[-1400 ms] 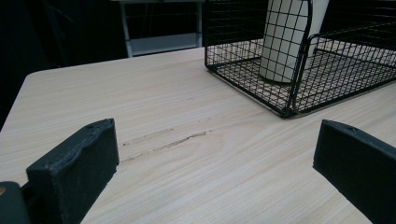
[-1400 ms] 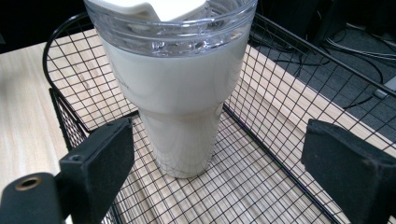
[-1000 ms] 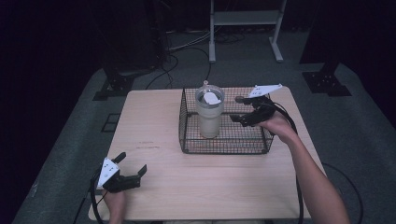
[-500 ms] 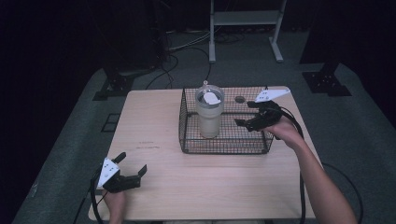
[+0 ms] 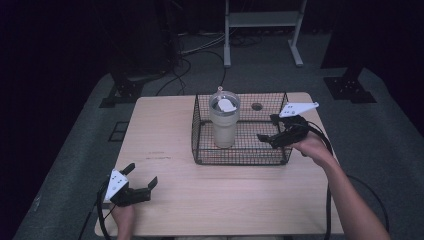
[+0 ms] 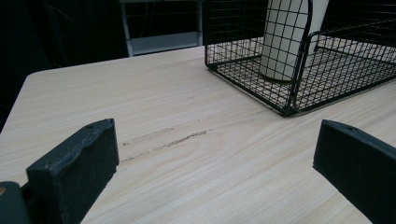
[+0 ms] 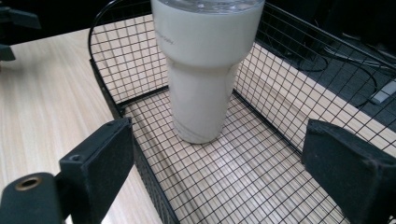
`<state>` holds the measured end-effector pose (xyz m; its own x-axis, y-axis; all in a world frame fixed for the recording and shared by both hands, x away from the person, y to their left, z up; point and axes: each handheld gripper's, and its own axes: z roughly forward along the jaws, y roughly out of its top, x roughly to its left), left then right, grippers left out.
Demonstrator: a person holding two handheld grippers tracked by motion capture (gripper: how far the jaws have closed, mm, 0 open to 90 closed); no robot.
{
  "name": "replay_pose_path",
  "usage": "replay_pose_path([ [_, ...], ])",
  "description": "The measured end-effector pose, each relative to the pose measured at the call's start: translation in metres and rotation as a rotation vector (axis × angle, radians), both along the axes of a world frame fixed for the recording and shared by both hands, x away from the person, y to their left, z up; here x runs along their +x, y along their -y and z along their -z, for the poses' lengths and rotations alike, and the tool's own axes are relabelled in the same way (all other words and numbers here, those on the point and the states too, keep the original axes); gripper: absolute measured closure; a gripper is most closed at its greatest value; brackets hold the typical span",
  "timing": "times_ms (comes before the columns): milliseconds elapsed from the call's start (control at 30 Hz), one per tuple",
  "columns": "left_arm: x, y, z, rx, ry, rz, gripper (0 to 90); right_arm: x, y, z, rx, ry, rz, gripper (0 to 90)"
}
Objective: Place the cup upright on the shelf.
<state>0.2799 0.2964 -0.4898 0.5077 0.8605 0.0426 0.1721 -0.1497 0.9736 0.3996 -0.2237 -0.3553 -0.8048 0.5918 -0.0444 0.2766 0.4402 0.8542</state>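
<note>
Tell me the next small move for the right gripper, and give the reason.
Probably ease the right gripper forward toward the tumbler. Its jaws stand open at the right end of the wire basket, pointing at the tumbler, which stands upright inside with a gap between them. The left gripper rests far off, open.

No readable text, label, brand, number or sign appeared anywhere. The cream tumbler (image 7: 204, 70) carried a faint line of small lettering near its upper left side in the right gripper view, but it was too small and blurred to read.
</note>
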Motion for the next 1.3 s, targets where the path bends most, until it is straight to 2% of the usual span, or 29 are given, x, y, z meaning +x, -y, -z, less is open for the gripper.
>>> replay_pose_path([
  [200, 0.000, 0.001, 0.000, -0.004, -0.001, -0.001, 0.0, -0.011, 0.004, 0.002, 0.029, 0.008, -0.010, 9.1],
  [700, 0.000, 0.001, 0.000, 0.003, -0.002, -0.002, 0.0, -0.037, 0.021, 0.016, 0.025, 0.023, 0.007, 9.1],
  [900, 0.000, 0.001, 0.000, 0.008, -0.003, -0.001, 0.0, -0.047, 0.030, 0.023, 0.016, 0.015, 0.011, 9.1],
  [1300, 0.000, 0.001, 0.000, 0.011, -0.003, -0.001, 0.0, -0.065, 0.043, 0.033, 0.038, 0.005, 0.017, 9.1],
])
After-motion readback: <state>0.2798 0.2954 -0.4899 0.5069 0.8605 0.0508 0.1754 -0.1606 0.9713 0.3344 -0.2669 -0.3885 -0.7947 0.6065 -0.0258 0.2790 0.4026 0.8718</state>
